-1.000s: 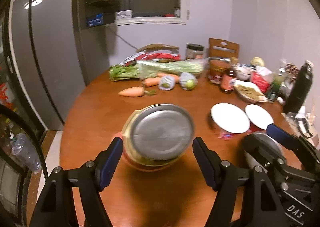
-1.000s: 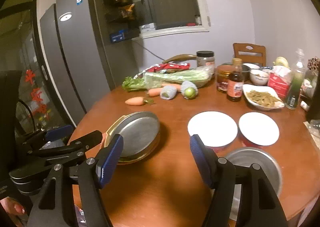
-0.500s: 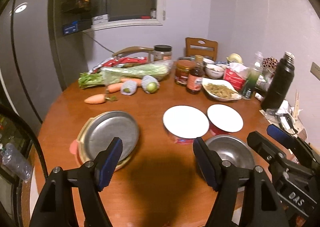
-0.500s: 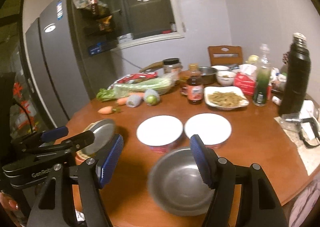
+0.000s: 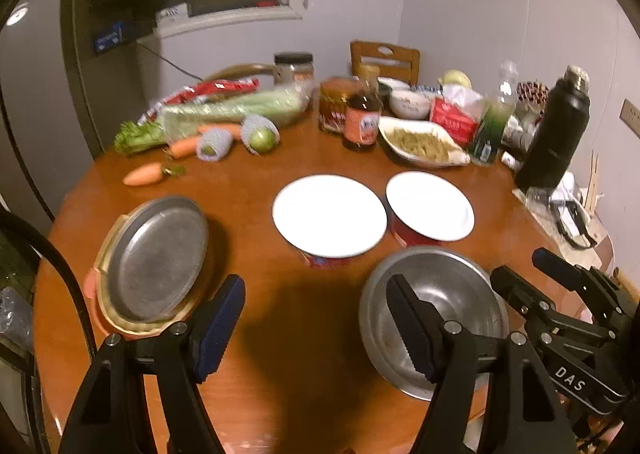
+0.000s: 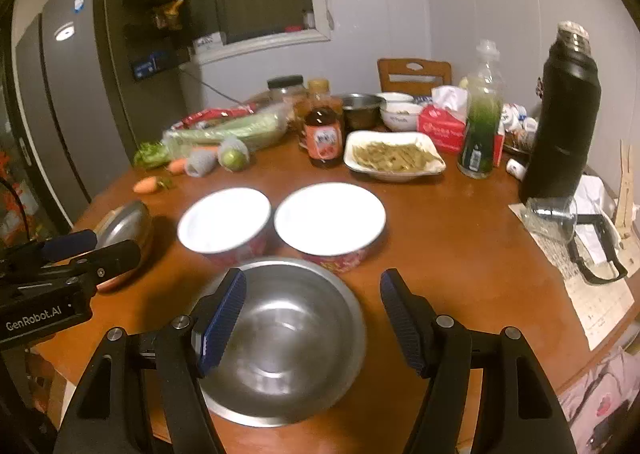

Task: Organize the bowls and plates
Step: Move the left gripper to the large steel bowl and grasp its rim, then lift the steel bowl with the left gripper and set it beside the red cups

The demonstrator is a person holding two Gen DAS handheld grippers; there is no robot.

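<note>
Right wrist view: steel bowl point(image 6: 280, 338) partly hidden behind right claw point(image 6: 312, 318), standing wide, gripping nothing. Left wrist view: left claw point(image 5: 316, 328) wide over bare bench point(image 5: 304, 374), empty; steel plate point(image 5: 156, 258) at left, no longer centred as a second ago. White-lidded bowls point(image 6: 330, 220) blurred, just beyond.

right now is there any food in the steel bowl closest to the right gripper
No, the steel bowl in front of the right gripper shows only its bare shiny bottom.
</note>
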